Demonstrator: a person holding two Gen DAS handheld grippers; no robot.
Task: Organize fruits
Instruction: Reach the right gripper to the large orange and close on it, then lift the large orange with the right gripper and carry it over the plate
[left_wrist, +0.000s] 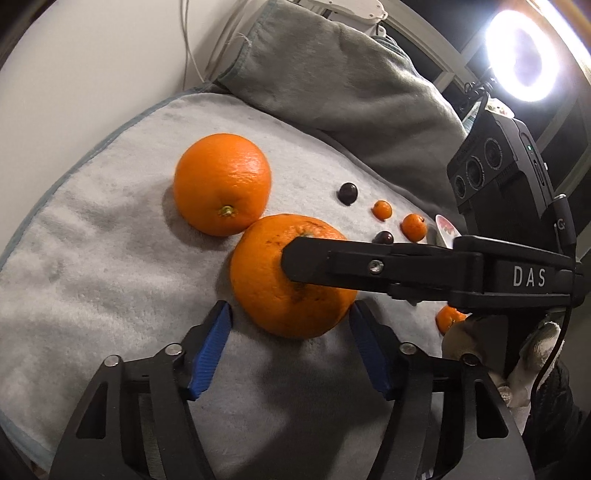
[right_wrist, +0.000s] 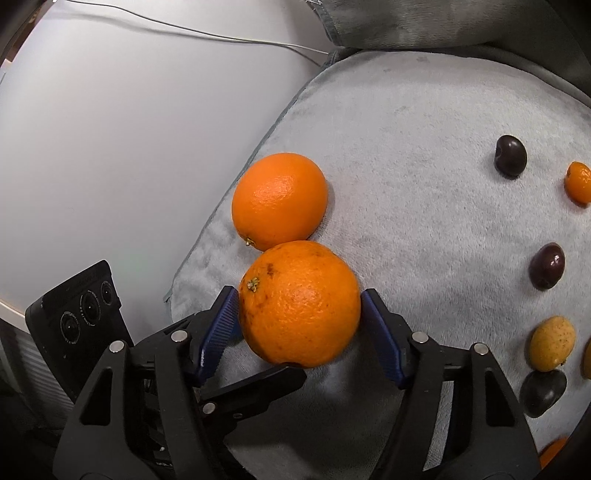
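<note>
Jaws of right gripper (right_wrist: 300, 325) clamping rough orange (right_wrist: 299, 302), left gripper (left_wrist: 290, 328) open around it

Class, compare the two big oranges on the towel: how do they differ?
The nearer orange sits between both grippers' fingers; the farther orange lies free behind it. The nearer orange's peel has brown flecks; the farther orange's is clean and glossy. Both are round, stem-scarred, on the grey towel, seemingly touching.

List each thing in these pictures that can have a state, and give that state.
near orange: on towel, touching far orange, between both grippers' fingers
far orange: on towel, ungripped
right gripper: pads touching near orange
left gripper: open, straddling near orange
ring light: on
small fruits: loose on towel
</note>
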